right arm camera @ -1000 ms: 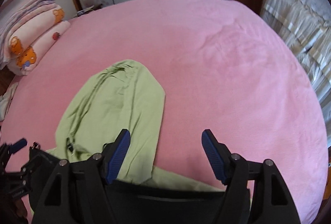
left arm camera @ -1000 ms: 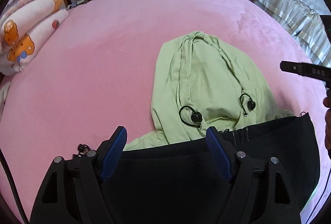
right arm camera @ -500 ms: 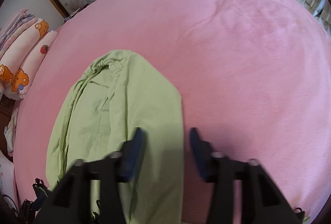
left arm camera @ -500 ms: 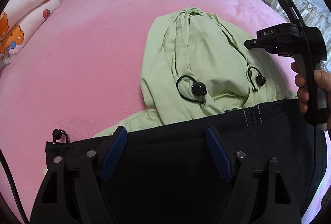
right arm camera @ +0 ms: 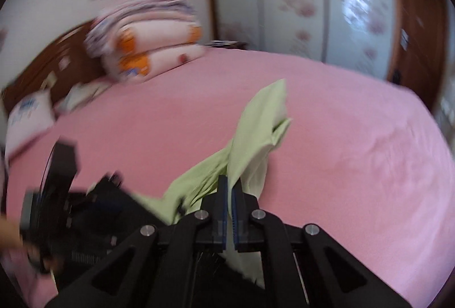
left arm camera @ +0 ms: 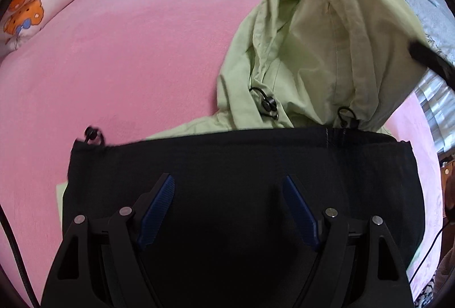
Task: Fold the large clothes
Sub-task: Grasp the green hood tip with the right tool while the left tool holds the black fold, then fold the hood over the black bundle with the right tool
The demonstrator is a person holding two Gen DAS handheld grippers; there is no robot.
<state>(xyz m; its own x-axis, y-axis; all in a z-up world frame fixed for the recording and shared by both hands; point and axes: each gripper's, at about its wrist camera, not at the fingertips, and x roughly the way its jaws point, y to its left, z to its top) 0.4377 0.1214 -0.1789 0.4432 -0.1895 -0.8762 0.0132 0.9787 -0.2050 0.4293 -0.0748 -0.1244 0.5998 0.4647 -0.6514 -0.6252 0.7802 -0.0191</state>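
A jacket with a black body (left arm camera: 233,165) and a light green hood (left arm camera: 327,52) lies on a pink bed (left arm camera: 128,52). My left gripper (left arm camera: 227,202) is open and empty, hovering over the black body. My right gripper (right arm camera: 229,194) is shut on the green hood (right arm camera: 256,131) and holds it lifted off the bed. In the left wrist view the hood stands raised, with part of the right gripper (left arm camera: 429,60) dark at its right edge. Two black drawcord toggles (left arm camera: 268,104) hang at the hood's base.
Folded pink quilts (left arm camera: 42,6) are stacked at the bed's far left, also in the right wrist view (right arm camera: 148,46). Sliding wardrobe doors (right arm camera: 298,0) and a brown door (right arm camera: 415,23) stand behind the bed. Another bed with pale bedding (left arm camera: 426,12) is at the right.
My right gripper has closed on the green hood and lifted it up from the bed. My left gripper stays open over the black body.
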